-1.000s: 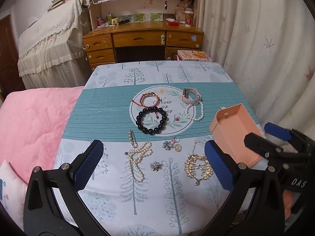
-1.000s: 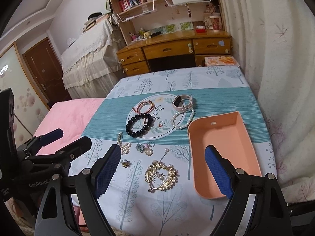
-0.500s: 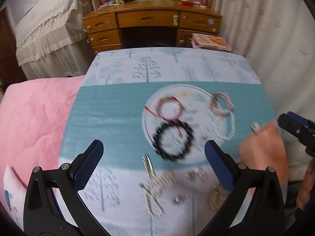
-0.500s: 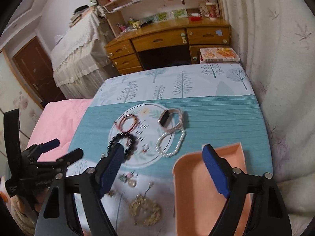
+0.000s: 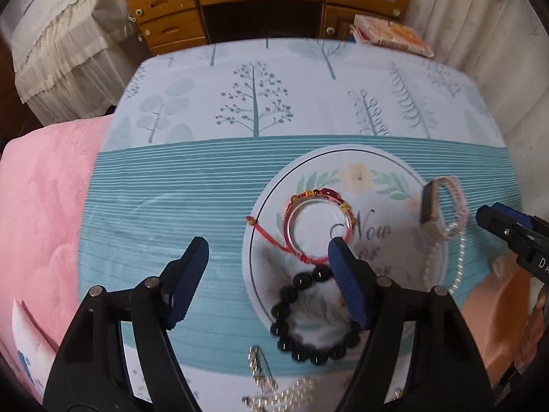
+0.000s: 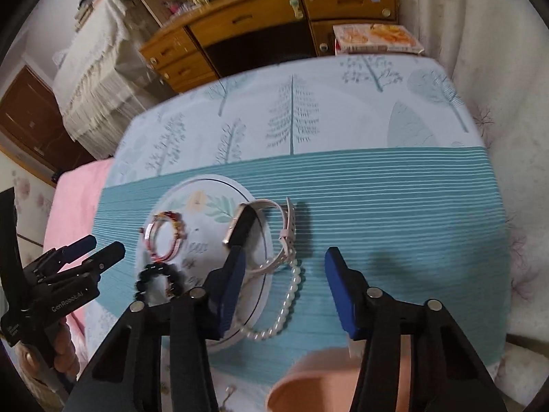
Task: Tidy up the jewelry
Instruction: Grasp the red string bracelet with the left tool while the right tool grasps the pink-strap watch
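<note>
Two hand-held grippers, left [image 5: 267,267] and right [image 6: 284,274], both wide, empty, above bracelets [image 5: 317,221] on tablecloth [image 5: 164,206].

Wooden desk [image 5: 264,3], pink blanket [image 5: 41,206]

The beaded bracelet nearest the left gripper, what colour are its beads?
Glossy black beads on the beaded bracelet; the left wrist view shows it best.

Both wrist views look down and forward, close over the counter [image 5: 178,192] toward the wooden desk [image 6: 260,24]. The 2 views share the round print [image 5: 357,185] and the desk.
</note>
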Demonstrator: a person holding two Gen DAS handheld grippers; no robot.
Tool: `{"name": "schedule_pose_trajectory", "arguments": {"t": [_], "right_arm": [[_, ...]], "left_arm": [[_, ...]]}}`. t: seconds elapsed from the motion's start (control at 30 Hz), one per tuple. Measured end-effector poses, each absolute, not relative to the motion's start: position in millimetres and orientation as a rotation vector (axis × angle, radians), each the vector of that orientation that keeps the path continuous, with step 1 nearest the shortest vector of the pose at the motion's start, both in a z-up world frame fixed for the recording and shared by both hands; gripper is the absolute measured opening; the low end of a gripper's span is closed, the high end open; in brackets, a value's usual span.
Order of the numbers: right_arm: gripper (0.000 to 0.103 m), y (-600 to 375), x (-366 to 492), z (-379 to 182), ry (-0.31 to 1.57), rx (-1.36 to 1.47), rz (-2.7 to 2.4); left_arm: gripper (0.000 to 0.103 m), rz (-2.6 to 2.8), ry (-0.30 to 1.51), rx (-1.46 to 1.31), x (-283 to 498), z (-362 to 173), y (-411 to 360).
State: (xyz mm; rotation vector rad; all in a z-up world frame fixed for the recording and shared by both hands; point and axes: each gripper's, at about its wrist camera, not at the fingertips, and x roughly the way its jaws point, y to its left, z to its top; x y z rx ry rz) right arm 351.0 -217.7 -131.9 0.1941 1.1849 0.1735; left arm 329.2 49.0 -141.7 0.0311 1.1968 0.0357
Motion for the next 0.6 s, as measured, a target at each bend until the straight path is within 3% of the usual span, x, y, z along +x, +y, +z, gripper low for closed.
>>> {"name": "schedule_pose_trajectory", "arguments": {"t": [0.07,0.27,0.37,0.4,0.53,0.6], "right_arm": [[0.044,-211.3,358.0,-143.3,1.196,0.197,0.17],[0.02,-197.4,373.4,-167.6,1.235,0.175,0.174],[0.012,-194.3,374.5,-168.9,1.228,0.165,0.179],[0.011,-193.3,374.8,-168.2,1.221,0.168,0.184],[0.011,-190.9,365.6,-157.2,1.187,0.17,0.195],[0.011,-189.8,359.9,-149.9,1.171,0.171,0.206]], "left_arm": [[0.068,0.039,1.208,0.033,340.3,-153.6,49.1],[0.046,0.027,1.247,0.013,356.5,-176.1,51.6],[0.029,0.016,1.264,0.015,358.9,-183.9,50.0],[0.02,0.01,1.27,0.013,359.7,-186.2,49.6],[0.004,0.004,1.26,0.019,359.3,-190.1,47.6],[0.004,-0.002,1.249,0.023,359.1,-191.3,44.8]]}}
